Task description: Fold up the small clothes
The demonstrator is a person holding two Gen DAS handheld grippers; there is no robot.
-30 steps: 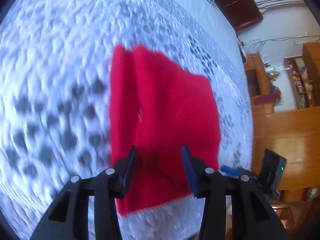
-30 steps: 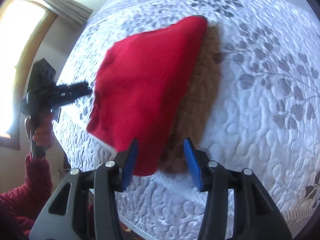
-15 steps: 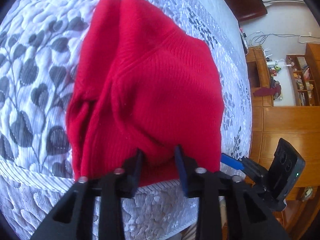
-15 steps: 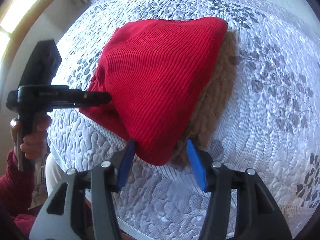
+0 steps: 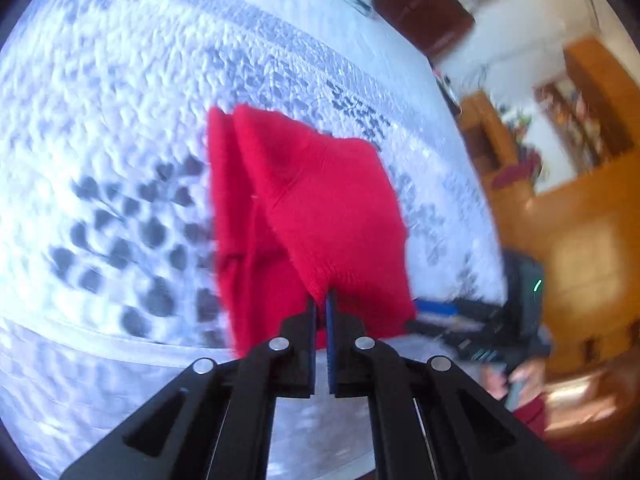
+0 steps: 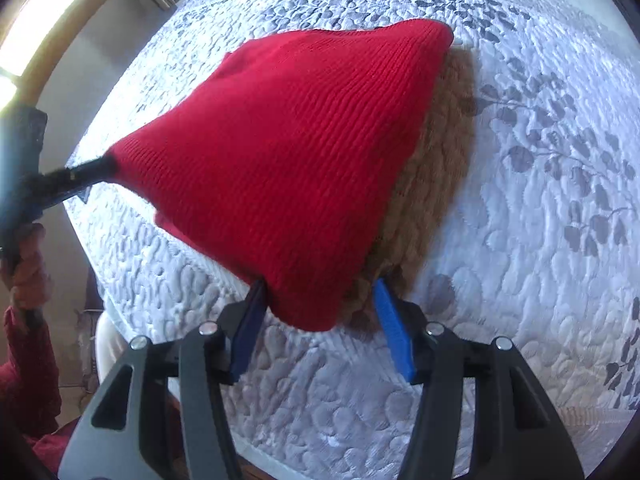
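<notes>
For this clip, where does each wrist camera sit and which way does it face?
Left wrist view: behind the left tongs, facing along them over the quilted bed; they pinch the red knit garment. The right tongs show at the right edge.
Right wrist view: behind the right tongs, open astride the garment's near corner; the person's left hand shows at left.
Shared: garment, bed, both tongs.
</notes>
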